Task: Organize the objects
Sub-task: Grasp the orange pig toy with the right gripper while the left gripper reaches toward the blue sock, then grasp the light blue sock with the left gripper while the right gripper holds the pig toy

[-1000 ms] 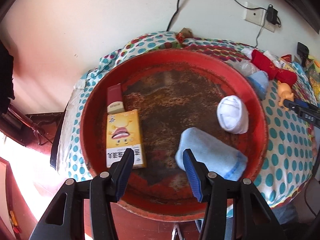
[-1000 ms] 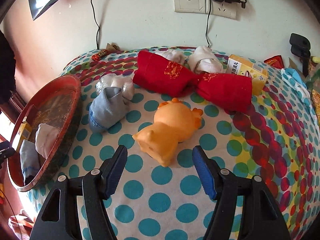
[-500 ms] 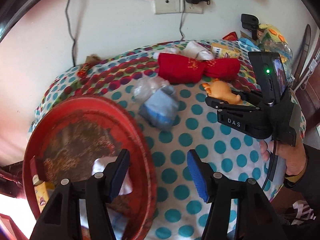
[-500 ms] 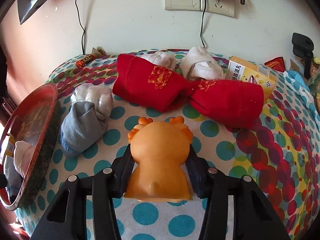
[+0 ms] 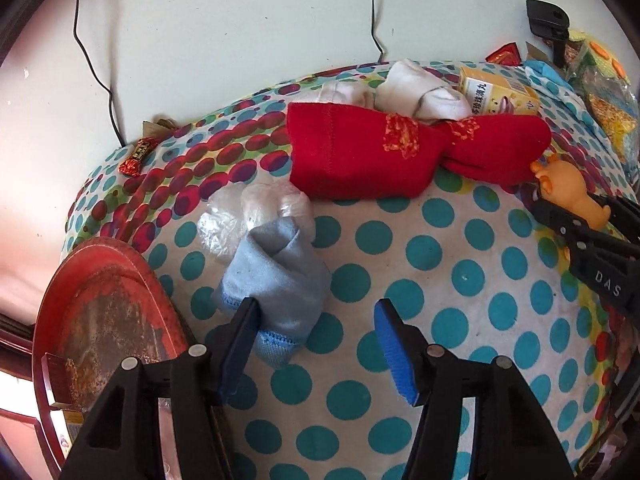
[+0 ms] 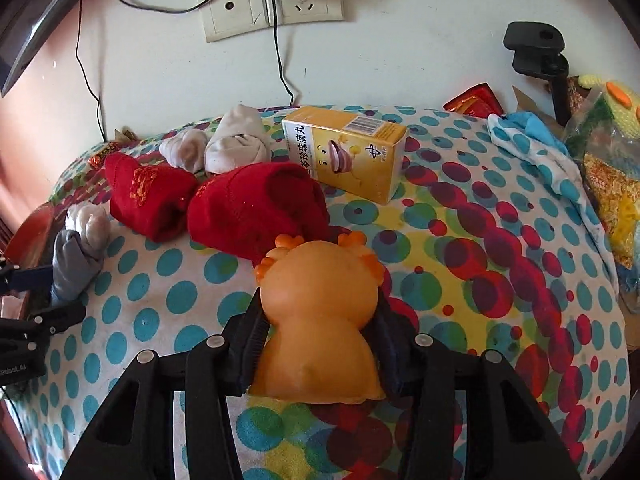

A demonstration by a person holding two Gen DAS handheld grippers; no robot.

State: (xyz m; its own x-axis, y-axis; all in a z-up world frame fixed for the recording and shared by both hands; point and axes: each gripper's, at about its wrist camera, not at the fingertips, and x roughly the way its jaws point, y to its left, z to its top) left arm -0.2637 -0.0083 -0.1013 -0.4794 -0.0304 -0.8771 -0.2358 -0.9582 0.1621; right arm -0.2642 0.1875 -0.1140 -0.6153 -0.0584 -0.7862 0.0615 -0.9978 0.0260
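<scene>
My right gripper (image 6: 318,300) is shut on an orange animal toy (image 6: 320,320), with its pads pressing the toy's sides. The toy (image 5: 568,188) also shows at the right edge of the left wrist view, held in those black fingers. My left gripper (image 5: 316,304) stands open over the dotted cloth. A rolled blue-grey sock (image 5: 276,276) lies by its left finger, partly between the fingers, and nothing is gripped. The red round tray (image 5: 104,280) sits at the lower left, holding small boxes at its near edge.
Two red socks (image 5: 360,156) lie mid-table, with white sock bundles (image 5: 420,88) behind and a yellow box (image 6: 348,152) beside them. A clear plastic bundle (image 5: 256,216) touches the blue-grey sock. Bags and cloth (image 6: 552,160) crowd the right edge. The wall has sockets and cables.
My left gripper swung from over the red tray to the blue-grey sock and opened wider. My right gripper closed on the orange toy and carried it to the right, nearer the yellow box.
</scene>
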